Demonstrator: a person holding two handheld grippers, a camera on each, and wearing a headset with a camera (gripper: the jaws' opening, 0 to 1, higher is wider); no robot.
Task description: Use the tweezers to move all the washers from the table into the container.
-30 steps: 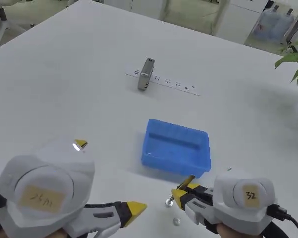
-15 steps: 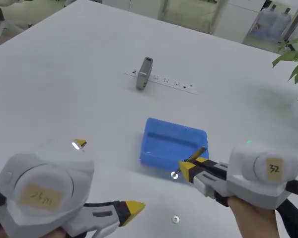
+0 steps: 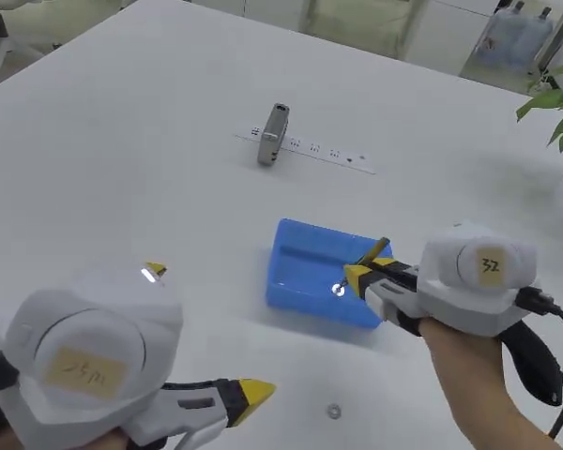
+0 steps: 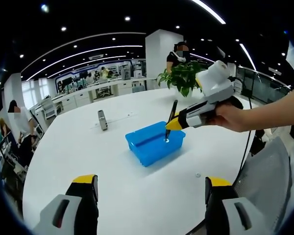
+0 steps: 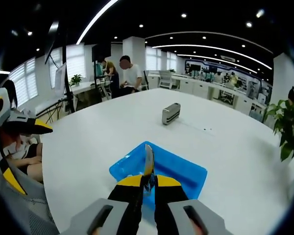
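Nearest the person, the left hand-held gripper (image 4: 152, 182) hangs with its jaws spread wide and nothing between them. Just ahead of its right jaw, one loose washer (image 3: 333, 411) lies flat on the white worktop (image 3: 122, 169), between the two hand-held grippers and short of the container.

Further out, the right hand-held gripper (image 3: 357, 278) is clenched on the tweezers (image 5: 148, 159). Their points slant down ahead of it and pinch a second washer (image 3: 338, 290). That washer sits over the inside of the blue container (image 3: 305, 298), just below the right hand-held gripper's tips. Whether it touches the container's floor cannot be told.

Beyond the container, well apart from both hand-held grippers, lies a power strip (image 3: 324, 155) with a grey block (image 3: 274, 136) on its end.

This transfer looks all but finished and seems to need only a release. The loose washer on the worktop is left to fetch. Whether the container already holds others is too small to tell.
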